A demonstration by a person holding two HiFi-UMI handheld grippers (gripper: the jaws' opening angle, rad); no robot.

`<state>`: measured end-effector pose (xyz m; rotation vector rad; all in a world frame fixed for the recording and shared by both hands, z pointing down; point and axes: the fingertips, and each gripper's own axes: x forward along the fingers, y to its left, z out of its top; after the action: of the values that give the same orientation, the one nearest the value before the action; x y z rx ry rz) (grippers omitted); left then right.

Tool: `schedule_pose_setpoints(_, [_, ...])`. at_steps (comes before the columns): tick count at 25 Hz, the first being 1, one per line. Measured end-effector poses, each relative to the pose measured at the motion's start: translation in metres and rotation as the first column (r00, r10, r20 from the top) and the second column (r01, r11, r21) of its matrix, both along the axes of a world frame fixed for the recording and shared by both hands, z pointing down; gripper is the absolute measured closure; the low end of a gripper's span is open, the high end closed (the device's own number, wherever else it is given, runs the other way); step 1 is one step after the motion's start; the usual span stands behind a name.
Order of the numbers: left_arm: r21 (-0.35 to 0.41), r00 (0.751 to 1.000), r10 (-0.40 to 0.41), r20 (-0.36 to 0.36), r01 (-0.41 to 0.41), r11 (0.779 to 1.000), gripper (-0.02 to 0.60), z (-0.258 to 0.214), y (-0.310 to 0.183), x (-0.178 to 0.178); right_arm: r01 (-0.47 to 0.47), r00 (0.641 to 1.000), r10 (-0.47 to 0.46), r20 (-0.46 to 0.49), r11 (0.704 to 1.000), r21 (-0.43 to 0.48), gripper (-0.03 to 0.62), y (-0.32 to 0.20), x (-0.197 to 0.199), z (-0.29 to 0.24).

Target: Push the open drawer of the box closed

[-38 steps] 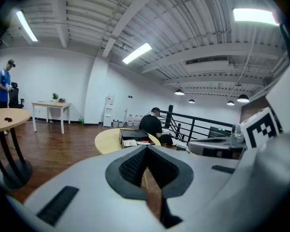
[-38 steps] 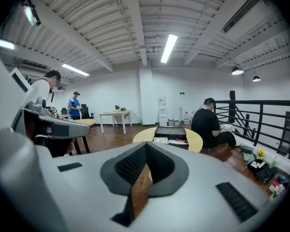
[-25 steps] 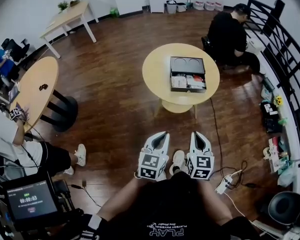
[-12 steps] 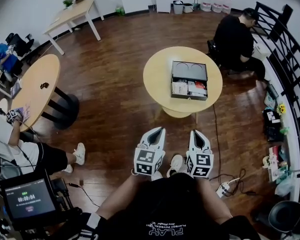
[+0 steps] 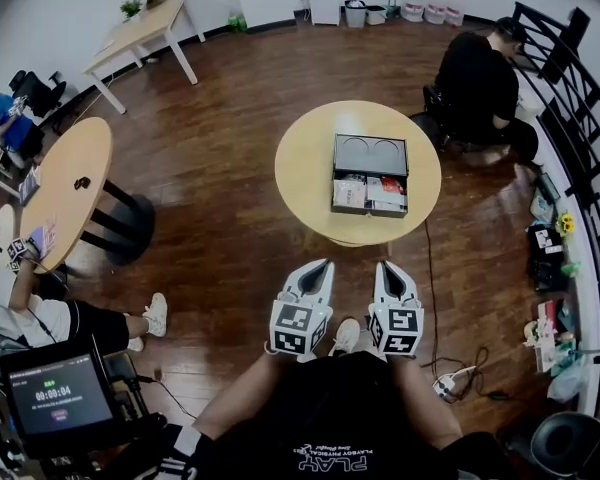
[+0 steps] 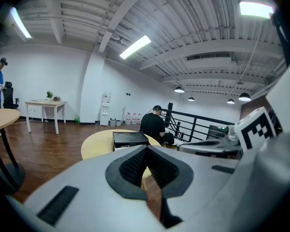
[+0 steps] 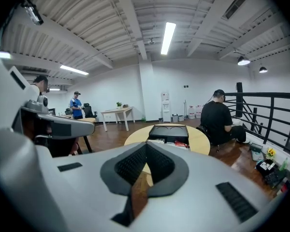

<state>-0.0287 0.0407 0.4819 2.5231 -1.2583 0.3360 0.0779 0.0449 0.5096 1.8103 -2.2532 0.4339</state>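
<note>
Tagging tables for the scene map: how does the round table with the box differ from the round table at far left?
The box table carries a black box with its drawer open; the left table carries only a small dark object. The left table's dark round base shows clearly; the box table's support is mostly hidden under its top. Both are round with light wood tops.

Your left gripper (image 6: 146,149) has its jaws together with nothing between them, pointing toward the box (image 6: 128,138) on the table (image 6: 94,148).
</note>
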Motion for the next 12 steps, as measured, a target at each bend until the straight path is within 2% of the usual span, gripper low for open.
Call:
schedule_pose_setpoints(5, [-0.002, 1.0, -0.017, 0.013, 0.017, 1.0, 0.584, 0.0, -0.017, 0.014, 0.025, 1.0, -0.025, -0.004, 1.0, -0.003, 0.589, -0.019, 0.013, 0.001])
schedule_pose_setpoints(12, [-0.002, 0.998, -0.067, 0.015, 0.067, 0.998, 0.584, -0.002, -0.044, 0.009, 0.057, 0.998, -0.057, -0.007, 0.998, -0.009, 0.589, -0.043, 0.015, -0.001])
